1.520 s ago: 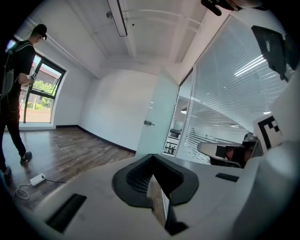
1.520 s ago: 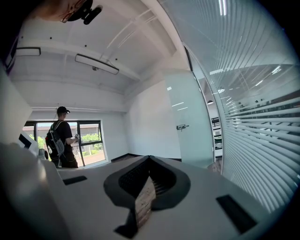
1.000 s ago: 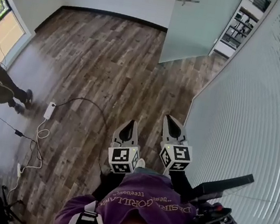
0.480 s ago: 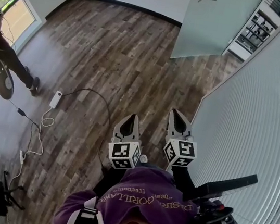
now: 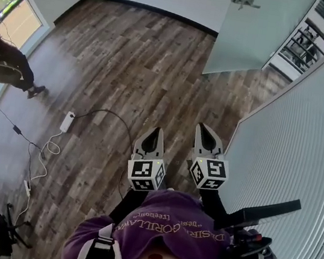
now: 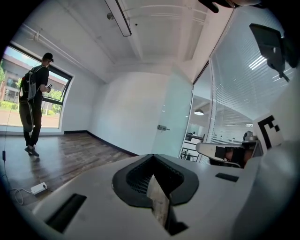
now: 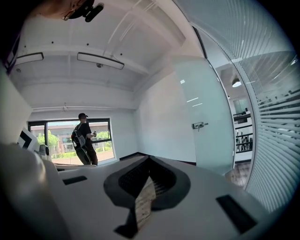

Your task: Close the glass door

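Observation:
The frosted glass door [image 5: 257, 31] stands swung open into the room at the far right, its metal handle [image 5: 245, 0] near the top edge. It also shows ahead in the left gripper view as the glass door [image 6: 176, 126] and in the right gripper view as the glass door [image 7: 206, 117] with its handle [image 7: 199, 125]. My left gripper [image 5: 155, 132] and right gripper [image 5: 203, 129] are held side by side before my chest, well short of the door. Both point toward it. Each is shut, with nothing between the jaws [image 6: 152, 159] [image 7: 149, 161].
A frosted glass wall with blinds [image 5: 293, 147] runs along the right. A power strip [image 5: 67, 122] and cables lie on the wood floor at the left. A person [image 5: 4, 64] stands by the window. Shelving [image 5: 304, 41] shows beyond the doorway.
I have moved forward over the floor with both grippers, so the door now sits further right in the head view. The person at the window has shifted.

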Motion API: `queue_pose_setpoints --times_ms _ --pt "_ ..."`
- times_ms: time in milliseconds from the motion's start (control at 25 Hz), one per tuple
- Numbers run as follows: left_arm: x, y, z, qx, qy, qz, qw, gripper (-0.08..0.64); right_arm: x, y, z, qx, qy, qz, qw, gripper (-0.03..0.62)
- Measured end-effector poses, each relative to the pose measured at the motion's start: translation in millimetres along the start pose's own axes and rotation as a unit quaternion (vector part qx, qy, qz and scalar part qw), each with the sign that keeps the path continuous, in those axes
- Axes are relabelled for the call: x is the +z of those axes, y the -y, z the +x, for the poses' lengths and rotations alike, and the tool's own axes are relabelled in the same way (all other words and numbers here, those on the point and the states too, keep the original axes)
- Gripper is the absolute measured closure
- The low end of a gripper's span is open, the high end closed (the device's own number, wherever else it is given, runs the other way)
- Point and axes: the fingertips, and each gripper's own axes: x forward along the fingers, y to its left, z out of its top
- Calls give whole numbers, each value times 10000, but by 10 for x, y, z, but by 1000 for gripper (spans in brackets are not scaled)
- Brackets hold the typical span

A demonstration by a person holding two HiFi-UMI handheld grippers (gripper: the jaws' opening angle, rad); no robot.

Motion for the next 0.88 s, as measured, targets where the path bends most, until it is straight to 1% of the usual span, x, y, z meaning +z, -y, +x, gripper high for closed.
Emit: queue_pose_setpoints --times_ms 200,400,520,680,880 --pt "193 -390 332 18 80 -4 10000 560 106 -112 531 20 52 -103 9999 603" --pt "315 -753 553 130 146 -57 9998 560 156 -241 947 51 86 -172 9998 603" --pt "367 -872 639 114 124 -53 9998 560 172 -270 1127 8 48 -159 9999 603" --pt "337 -1057 770 161 13 -121 9998 560 134 -299 1337 13 -27 -153 9999 603" --pt "326 -1150 932 163 -58 -165 9997 560 65 -207 1538 -56 -185 -121 9997 603"
